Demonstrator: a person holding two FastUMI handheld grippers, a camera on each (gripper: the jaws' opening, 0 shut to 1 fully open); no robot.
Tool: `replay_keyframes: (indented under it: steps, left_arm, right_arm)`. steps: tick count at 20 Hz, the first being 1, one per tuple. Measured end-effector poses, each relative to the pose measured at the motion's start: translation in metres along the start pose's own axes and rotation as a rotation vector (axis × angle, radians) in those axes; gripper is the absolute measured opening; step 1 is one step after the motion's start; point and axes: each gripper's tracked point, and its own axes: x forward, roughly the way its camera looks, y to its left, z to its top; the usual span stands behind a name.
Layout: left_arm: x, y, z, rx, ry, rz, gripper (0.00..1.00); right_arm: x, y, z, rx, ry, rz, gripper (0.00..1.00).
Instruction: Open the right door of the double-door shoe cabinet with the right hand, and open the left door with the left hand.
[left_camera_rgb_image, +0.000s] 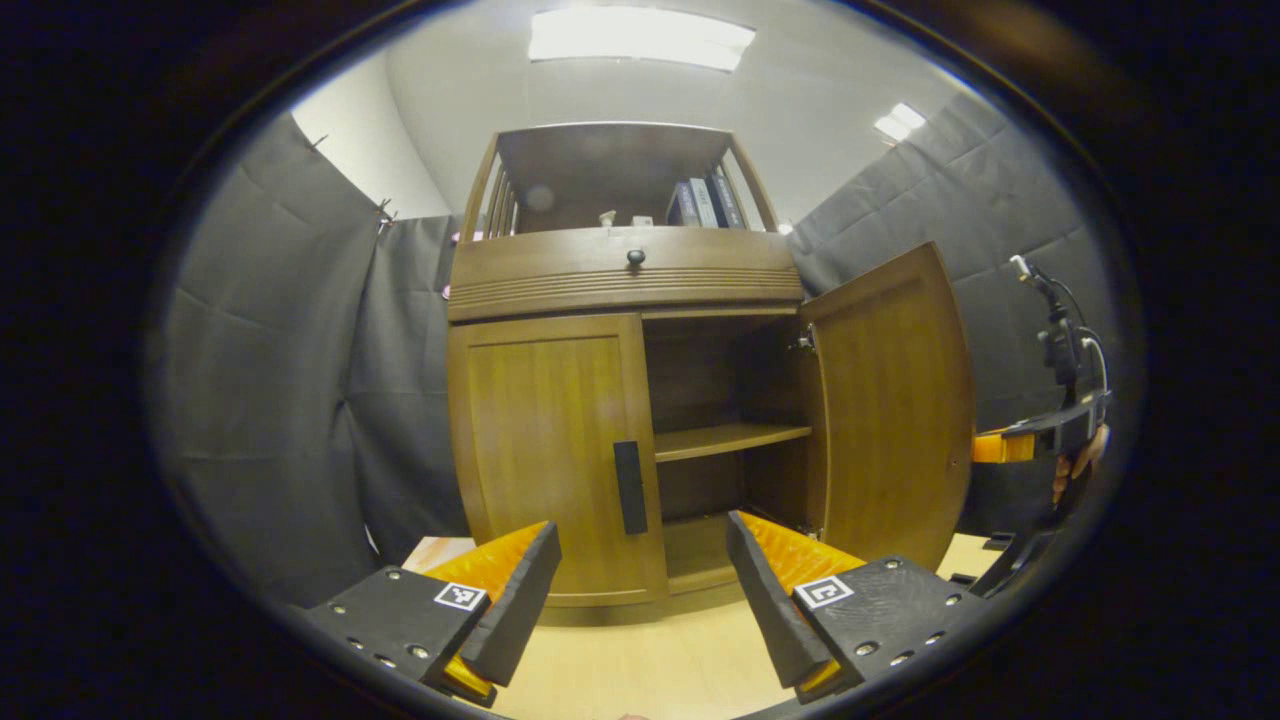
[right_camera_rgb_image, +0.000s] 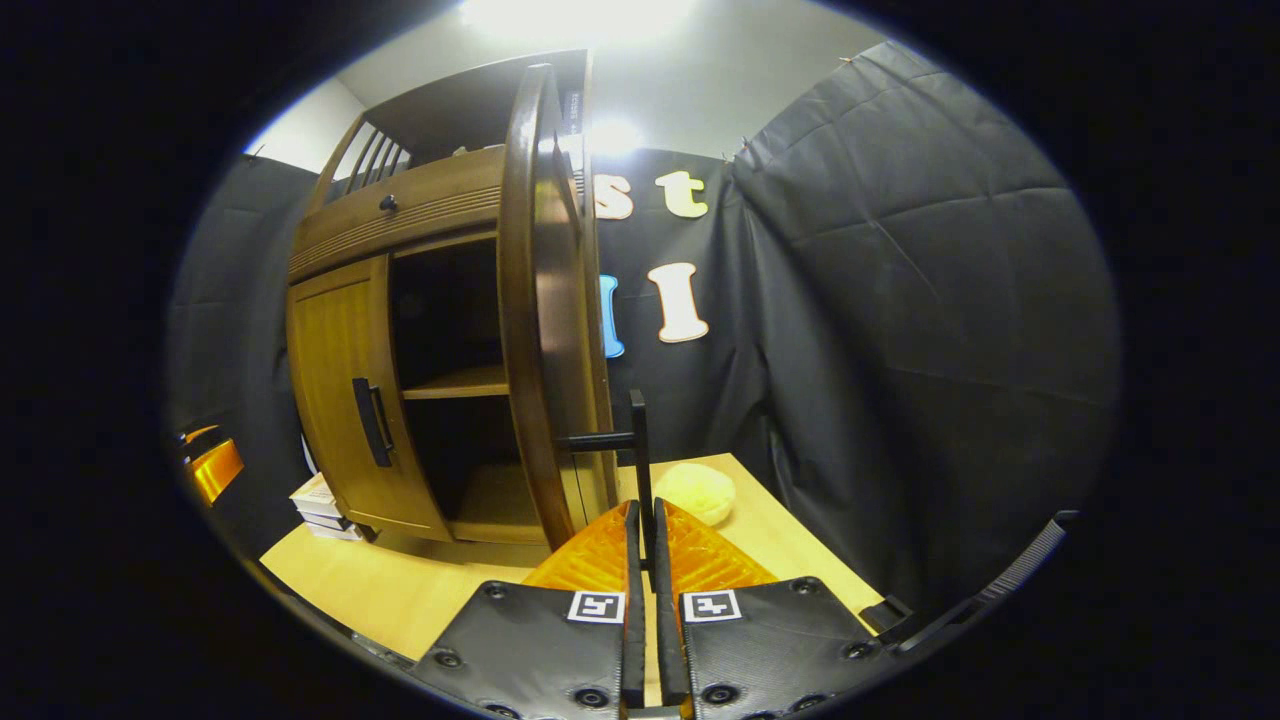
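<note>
The wooden shoe cabinet (left_camera_rgb_image: 620, 270) stands on a pale table. Its left door (left_camera_rgb_image: 545, 450) is closed, with a black handle (left_camera_rgb_image: 630, 487) at its inner edge. My left gripper (left_camera_rgb_image: 640, 570) hangs open just in front of that handle, not touching it. The right door (left_camera_rgb_image: 890, 410) is swung wide open. In the right gripper view that right door (right_camera_rgb_image: 545, 330) shows edge-on, and my right gripper (right_camera_rgb_image: 645, 512) is shut on its black handle (right_camera_rgb_image: 637, 440). The right gripper (left_camera_rgb_image: 1000, 447) and the hand holding it appear beyond the open door.
Inside the open half is a wooden shelf (left_camera_rgb_image: 730, 437). A drawer knob (left_camera_rgb_image: 635, 258) and books (left_camera_rgb_image: 705, 203) sit higher up. A pale round object (right_camera_rgb_image: 695, 490) lies on the table (right_camera_rgb_image: 400, 590) right of the cabinet. A small stack of books (right_camera_rgb_image: 318, 505) lies to its left.
</note>
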Motion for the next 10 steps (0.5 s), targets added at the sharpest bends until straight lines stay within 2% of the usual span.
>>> replay_keyframes:
  steps: [5,7,8,10]
  left_arm:
    - [0.023,-0.005,0.0,-0.003,-0.003,-0.002,0.96]
    - [0.038,-0.003,-0.001,0.0,0.0,0.005,0.96]
    - [0.045,-0.003,-0.003,0.002,0.001,0.009,0.96]
    - [0.059,-0.001,-0.006,-0.001,-0.001,0.015,0.96]
  right_arm:
    - [-0.023,-0.016,0.007,0.016,-0.026,-0.01,0.07]
    - [-0.035,-0.02,0.01,-0.002,-0.037,-0.014,0.17]
    - [-0.041,-0.021,0.011,-0.008,-0.046,-0.016,0.14]
    - [-0.055,-0.026,0.012,-0.024,-0.058,-0.036,0.49]
